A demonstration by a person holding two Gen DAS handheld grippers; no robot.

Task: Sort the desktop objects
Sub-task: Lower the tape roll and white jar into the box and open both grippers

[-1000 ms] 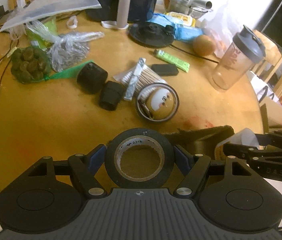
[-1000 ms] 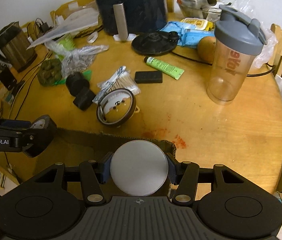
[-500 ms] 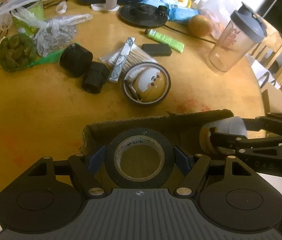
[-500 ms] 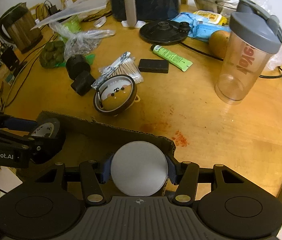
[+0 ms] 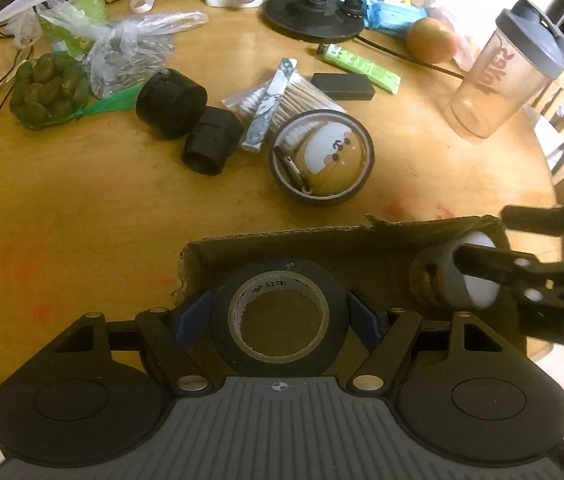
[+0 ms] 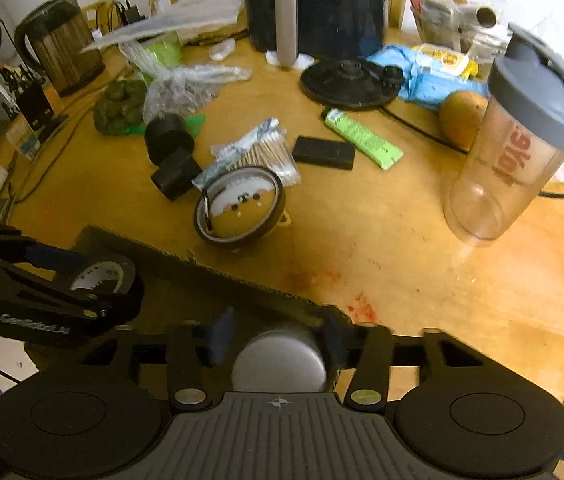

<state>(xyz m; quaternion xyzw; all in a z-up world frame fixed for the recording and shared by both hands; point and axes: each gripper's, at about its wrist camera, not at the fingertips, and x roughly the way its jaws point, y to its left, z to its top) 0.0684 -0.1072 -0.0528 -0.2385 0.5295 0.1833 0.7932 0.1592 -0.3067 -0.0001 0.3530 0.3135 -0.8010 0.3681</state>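
Cluttered wooden counter (image 5: pixel 82 216), cardboard box (image 5: pixel 321 240) at its near edge: left gripper (image 5: pixel 280 316) over the box, fingers clamped on a black tape roll (image 5: pixel 280 316); right gripper (image 6: pixel 278 340), fingers just parted, white-capped roll (image 6: pixel 278 364) loose between them inside the box.

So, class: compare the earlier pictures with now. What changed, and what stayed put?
The right gripper has just been opening, freeing the grey round container into the brown cardboard box. The left gripper sank boxward, still clamping the black tape roll. The table's clutter stayed.
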